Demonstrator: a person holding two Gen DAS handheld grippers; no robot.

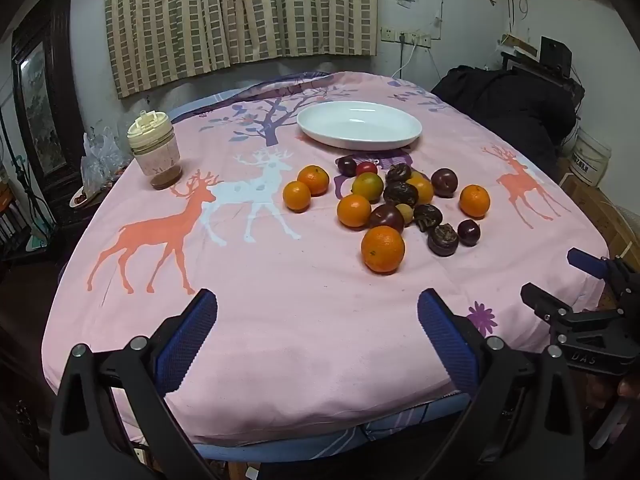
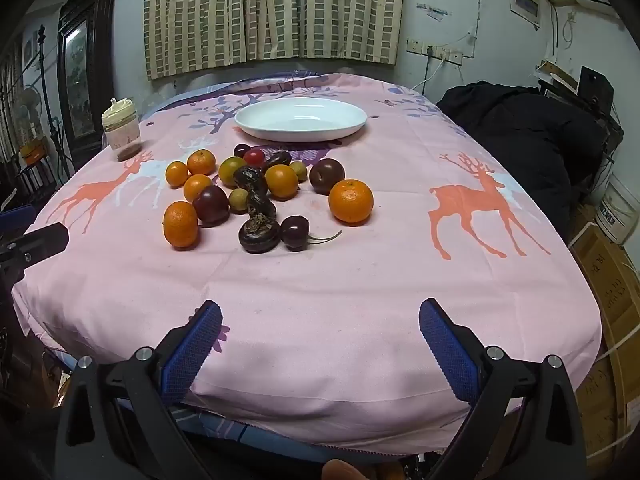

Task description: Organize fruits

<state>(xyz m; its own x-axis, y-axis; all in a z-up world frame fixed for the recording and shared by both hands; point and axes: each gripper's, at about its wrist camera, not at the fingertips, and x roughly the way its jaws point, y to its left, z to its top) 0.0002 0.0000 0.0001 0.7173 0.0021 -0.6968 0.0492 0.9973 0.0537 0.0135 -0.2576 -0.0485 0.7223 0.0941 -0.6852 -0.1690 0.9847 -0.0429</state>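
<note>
Bare cloth (image 2: 320, 280) before fruit pile (image 2: 256, 196)

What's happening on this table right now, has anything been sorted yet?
Nothing has been sorted yet. A person holds a gripper in each hand over the near edge of the table, and both the left gripper and the right gripper are open with nothing between their fingers. The fruit pile, oranges mixed with dark plums and a few small fruits, sits loose on the pink cloth. The white plate behind the pile is empty. A lidded jar stands off to the left.
</note>
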